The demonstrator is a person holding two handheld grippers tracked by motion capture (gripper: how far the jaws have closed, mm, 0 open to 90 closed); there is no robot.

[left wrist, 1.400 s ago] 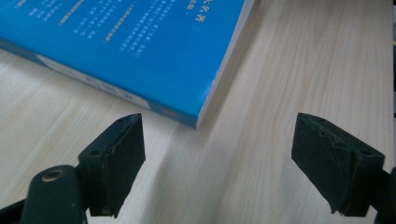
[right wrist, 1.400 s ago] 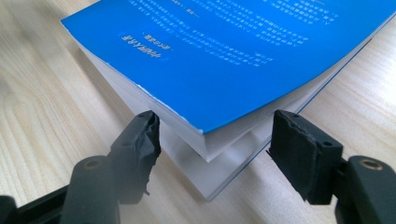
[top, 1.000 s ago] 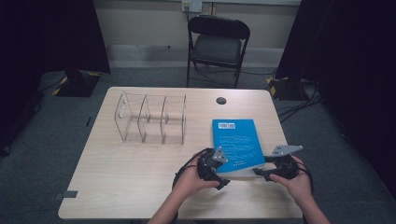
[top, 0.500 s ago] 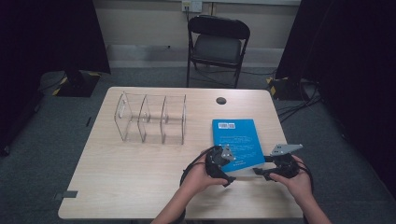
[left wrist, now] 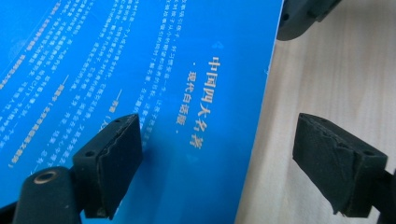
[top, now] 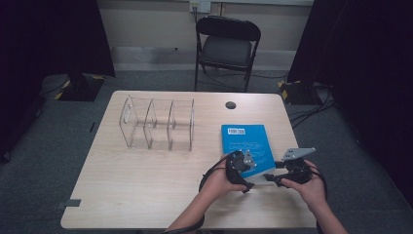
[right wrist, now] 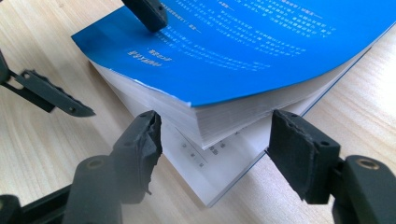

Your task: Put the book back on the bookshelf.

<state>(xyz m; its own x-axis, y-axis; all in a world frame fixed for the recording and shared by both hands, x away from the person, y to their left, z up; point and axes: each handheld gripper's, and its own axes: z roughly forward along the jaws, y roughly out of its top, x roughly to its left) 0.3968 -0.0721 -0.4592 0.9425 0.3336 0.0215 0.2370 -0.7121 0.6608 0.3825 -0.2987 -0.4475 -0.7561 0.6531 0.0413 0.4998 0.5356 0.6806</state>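
Blue book (top: pixel 246 146) lies right of the clear rack (top: pixel 157 124). Left gripper (left wrist: pixel 224 154), jaws apart, presses its cover; right gripper (right wrist: pixel 212 140), also apart, straddles the lifted corner (likely for purchase).

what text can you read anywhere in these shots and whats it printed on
"中国四大名著" stands in pale letters on the blue cover of the book, between the open left tongs.
The small white lines across the cover: too small to read.
Print on the page exposed under the lifted block of pages, before the open right tongs: blurred.
Barcode label at the book's far edge: digits unreadable.
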